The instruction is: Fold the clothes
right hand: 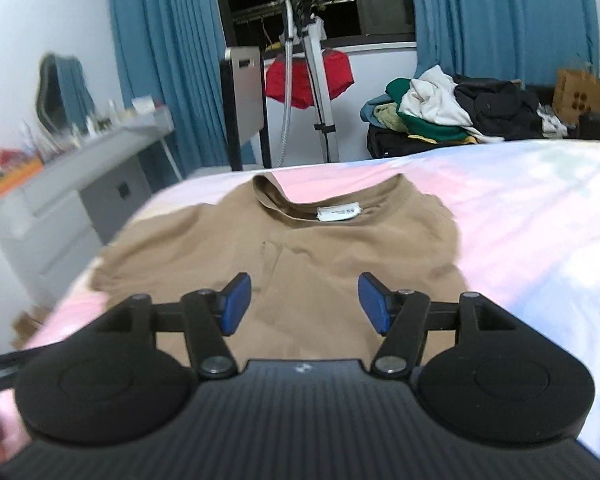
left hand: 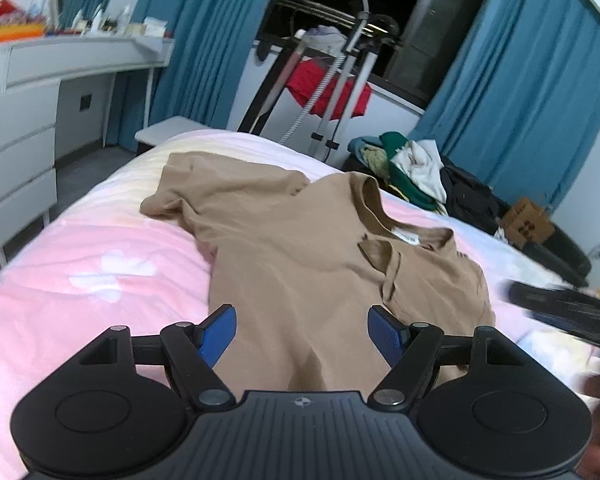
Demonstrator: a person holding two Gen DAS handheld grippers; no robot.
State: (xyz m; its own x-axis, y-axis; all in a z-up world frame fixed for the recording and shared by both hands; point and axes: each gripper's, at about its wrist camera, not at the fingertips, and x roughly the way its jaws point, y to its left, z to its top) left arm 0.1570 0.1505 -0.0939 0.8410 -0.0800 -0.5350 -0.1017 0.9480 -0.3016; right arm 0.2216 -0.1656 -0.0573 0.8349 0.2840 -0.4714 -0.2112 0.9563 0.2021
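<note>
A tan T-shirt (left hand: 300,248) lies spread and wrinkled on the pink bed (left hand: 100,264), collar toward the far right. My left gripper (left hand: 302,330) is open and empty, hovering over the shirt's near part. In the right wrist view the same shirt (right hand: 300,256) lies with its collar and white label (right hand: 338,213) facing away. My right gripper (right hand: 305,300) is open and empty above the shirt's lower body. A blurred dark shape at the right edge of the left wrist view (left hand: 564,308) looks like the other gripper.
A pile of mixed clothes (right hand: 440,108) sits beyond the bed's far edge. A garment steamer stand (right hand: 316,80) with a red garment stands by the window. A white dresser (left hand: 16,128) with clutter is at the left. A cardboard box (right hand: 578,94) sits far right.
</note>
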